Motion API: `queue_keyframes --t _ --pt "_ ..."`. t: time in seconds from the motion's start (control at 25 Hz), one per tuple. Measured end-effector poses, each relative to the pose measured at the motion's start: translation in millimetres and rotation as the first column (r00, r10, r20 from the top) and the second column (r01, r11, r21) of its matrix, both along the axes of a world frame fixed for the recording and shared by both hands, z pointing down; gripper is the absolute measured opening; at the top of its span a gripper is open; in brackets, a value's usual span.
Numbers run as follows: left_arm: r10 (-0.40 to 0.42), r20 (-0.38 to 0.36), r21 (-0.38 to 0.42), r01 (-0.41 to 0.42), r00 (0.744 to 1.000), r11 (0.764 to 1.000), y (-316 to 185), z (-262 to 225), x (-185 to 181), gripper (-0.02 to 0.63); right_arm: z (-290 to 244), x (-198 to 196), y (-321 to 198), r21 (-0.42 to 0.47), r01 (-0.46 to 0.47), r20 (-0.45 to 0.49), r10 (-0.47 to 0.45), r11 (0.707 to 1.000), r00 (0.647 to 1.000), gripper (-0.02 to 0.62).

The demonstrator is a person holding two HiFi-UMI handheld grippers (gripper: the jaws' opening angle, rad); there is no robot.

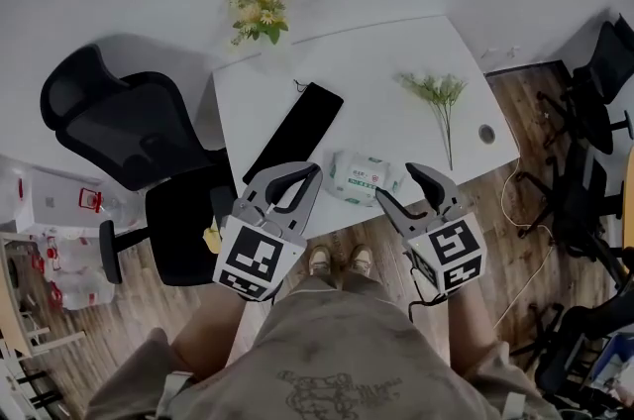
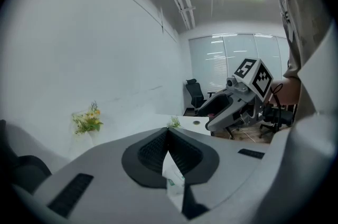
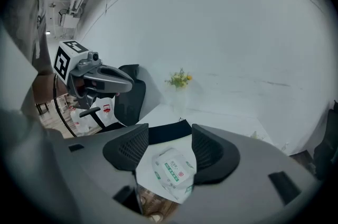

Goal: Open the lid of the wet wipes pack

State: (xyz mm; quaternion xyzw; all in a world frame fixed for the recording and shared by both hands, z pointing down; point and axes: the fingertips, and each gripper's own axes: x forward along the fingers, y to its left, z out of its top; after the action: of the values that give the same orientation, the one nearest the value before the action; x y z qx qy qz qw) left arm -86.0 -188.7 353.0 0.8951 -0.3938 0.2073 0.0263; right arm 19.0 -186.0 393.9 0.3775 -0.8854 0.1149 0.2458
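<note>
The wet wipes pack [image 1: 365, 176], white with a green label and its lid down, lies near the front edge of the white table [image 1: 396, 61]. My left gripper [image 1: 309, 174] hovers just left of it; its pads meet at the tips with nothing between them, and in the left gripper view [image 2: 168, 132] a sliver of the pack [image 2: 173, 178] shows below them. Just right of the pack hangs my right gripper [image 1: 401, 185], open. In the right gripper view [image 3: 170, 146] the pack [image 3: 171, 173] lies beyond the gap, apart from both pads.
A long black pad [image 1: 294, 131] lies left of the pack. A vase of yellow flowers [image 1: 260, 12] stands at the table's back, a green sprig [image 1: 441, 96] on the right. A black office chair [image 1: 119, 126] is on the left, more chairs [image 1: 594, 111] on the right.
</note>
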Motion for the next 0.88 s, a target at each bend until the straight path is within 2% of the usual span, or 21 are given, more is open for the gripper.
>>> queue_keyframes --t 0.24,0.4,0.6,0.88 --pt "-0.002 -0.003 -0.141 0.002 1.0 0.99 -8 58 14 0.017 66 -1 -14 -0.078 0.045 -0.064 -0.05 0.996 0.997 0.256" --pt "-0.04 -0.003 -0.253 0.038 0.999 0.967 -12 111 16 0.017 106 -3 -15 -0.115 0.082 -0.129 -0.097 0.99 0.987 0.256" --pt "-0.066 0.005 -0.334 0.064 0.998 0.941 -12 160 18 0.017 148 -7 -11 -0.176 0.108 -0.14 -0.133 0.979 0.981 0.256" --pt "-0.028 0.036 -0.409 0.04 0.999 0.912 -11 217 28 0.017 205 -15 -7 -0.213 0.14 -0.209 -0.185 0.967 0.96 0.256"
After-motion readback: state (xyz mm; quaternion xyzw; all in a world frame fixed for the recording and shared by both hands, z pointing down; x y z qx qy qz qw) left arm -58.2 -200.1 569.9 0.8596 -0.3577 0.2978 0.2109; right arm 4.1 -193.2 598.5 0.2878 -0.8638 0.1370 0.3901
